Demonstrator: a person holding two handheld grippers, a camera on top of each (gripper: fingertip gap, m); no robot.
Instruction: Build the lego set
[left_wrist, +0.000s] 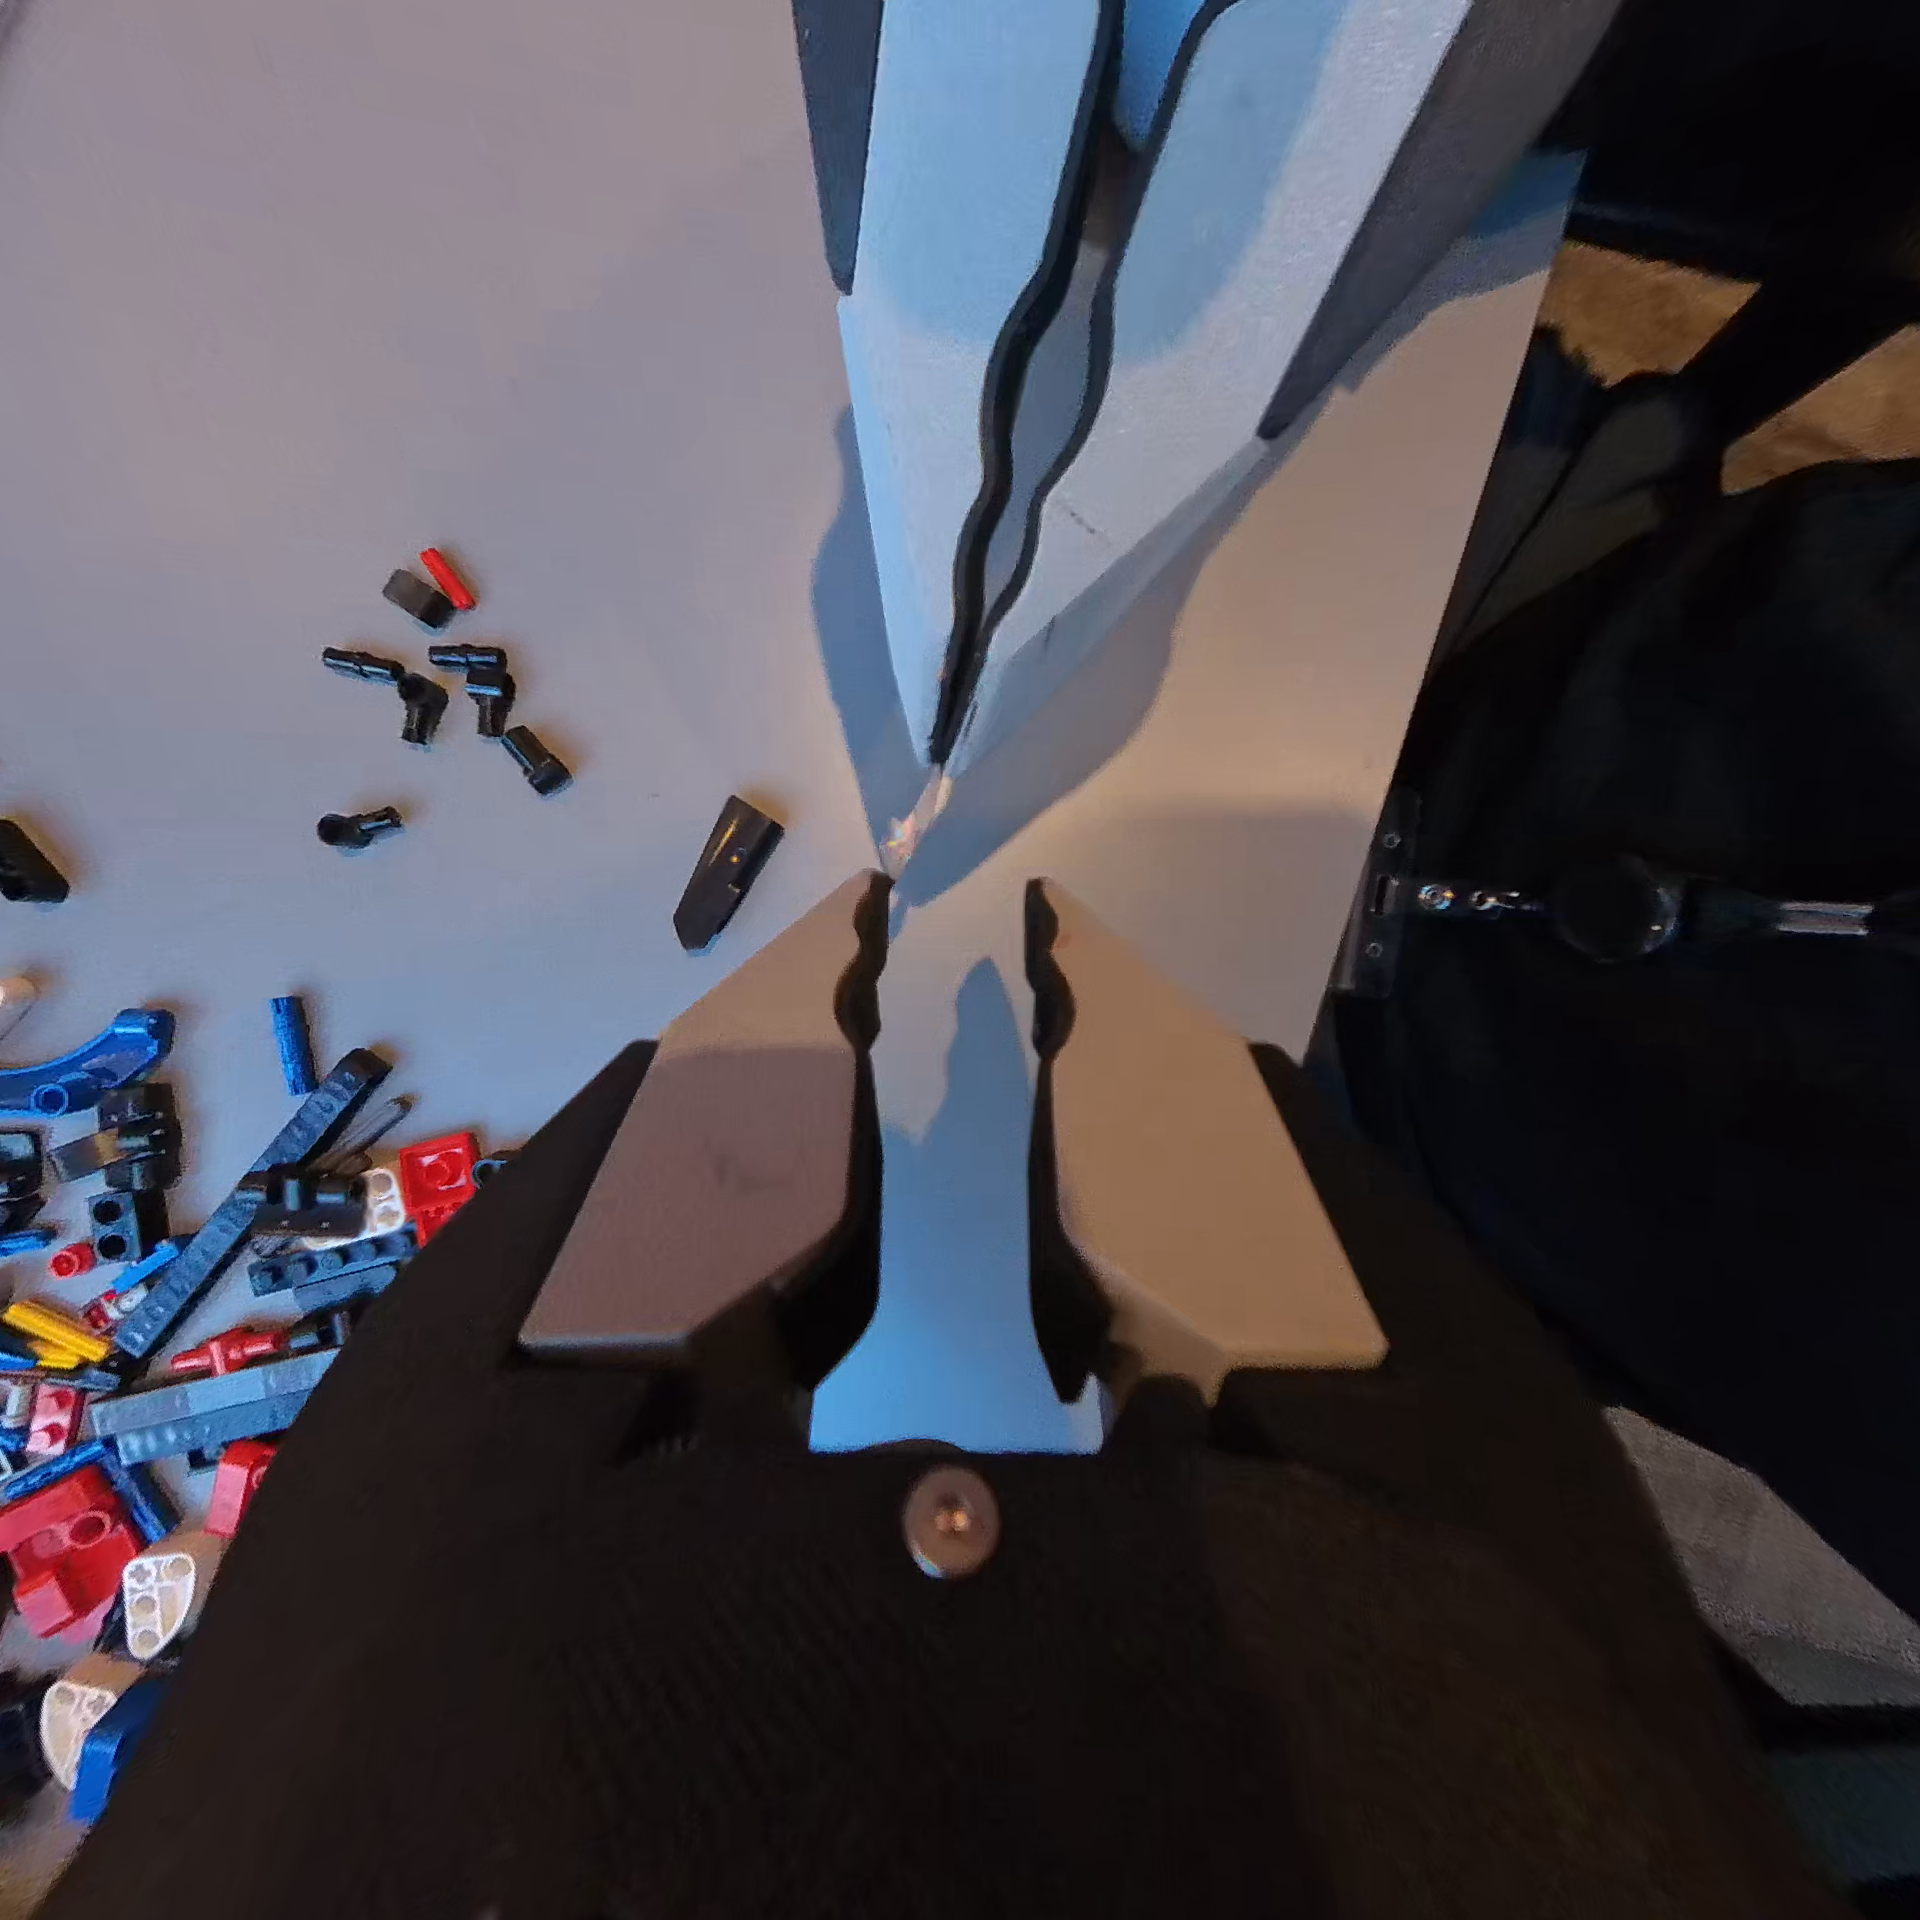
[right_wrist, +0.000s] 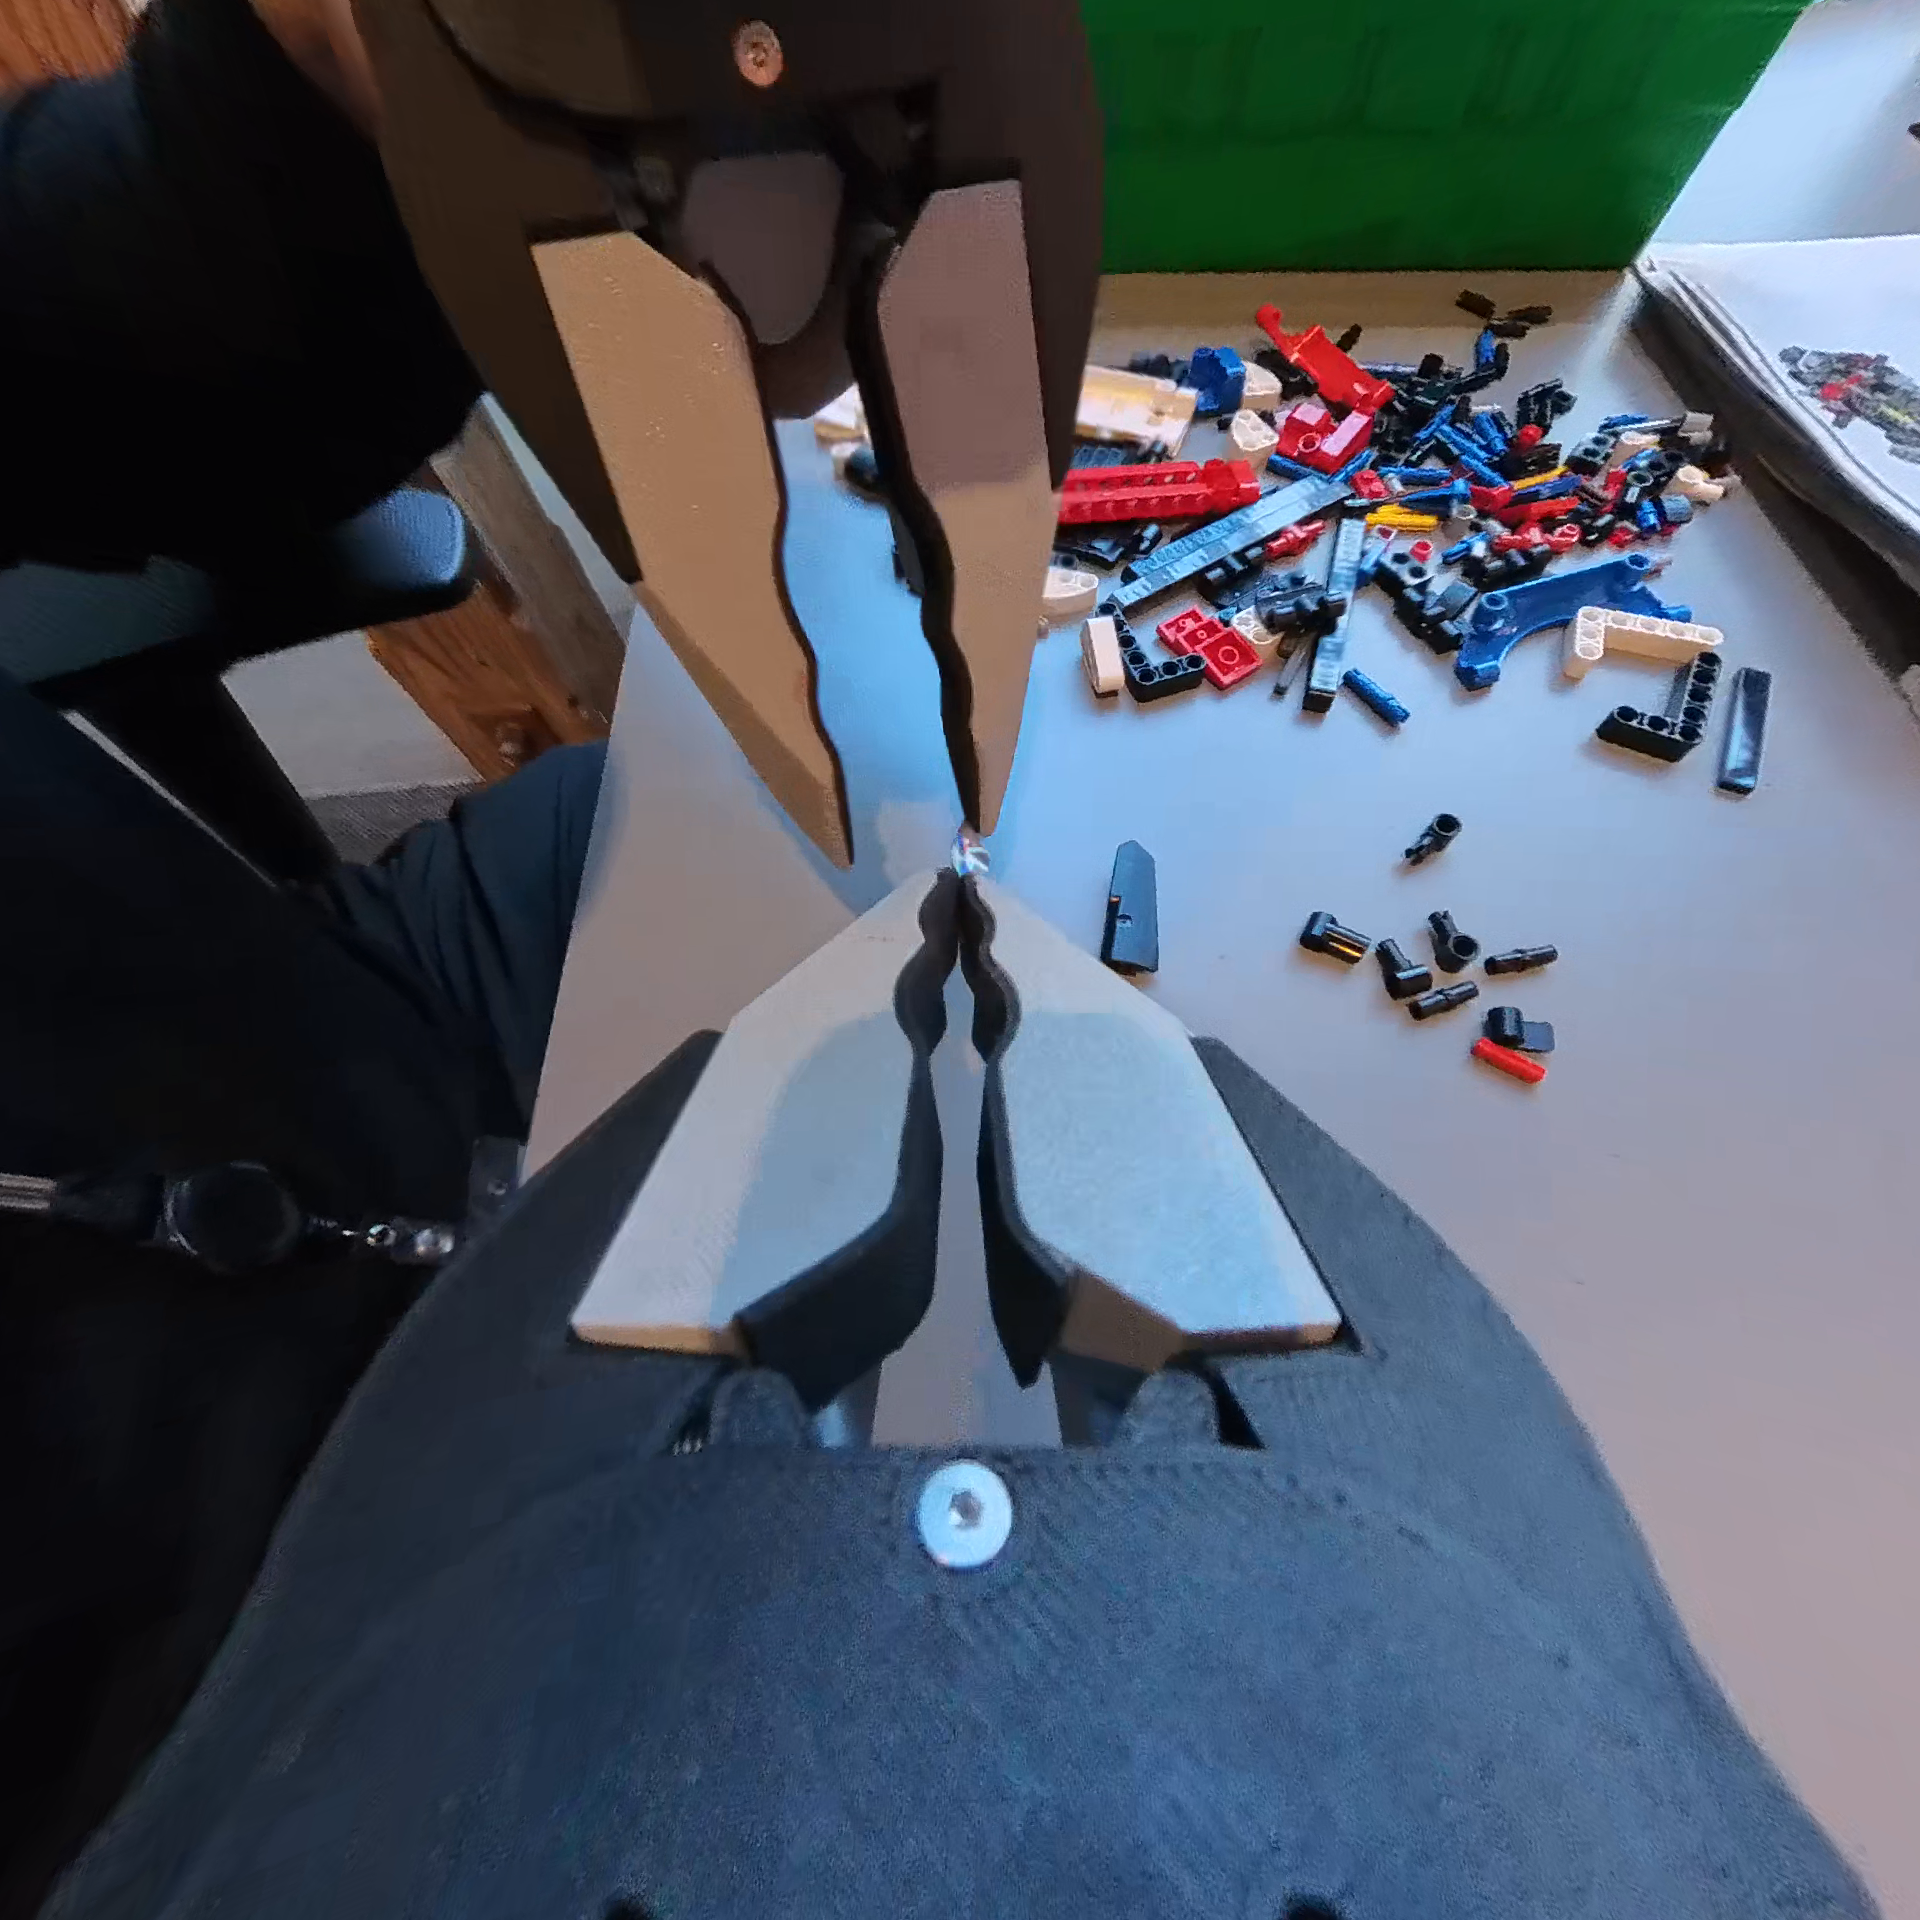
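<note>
Right wrist view showed right claw (right_wrist: 961, 896) clamped on tiny shiny piece (right_wrist: 967, 854), centre frame; left claw (right_wrist: 914, 847) apart, should close gently

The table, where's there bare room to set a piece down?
The bare table is free nearest the right tongs, below the scattered black pins and red pin. A narrower strip runs between those pins and the big brick pile. The pile is crowded.

Two opposed close wrist views, sharing white table (left_wrist: 520, 312).
</note>
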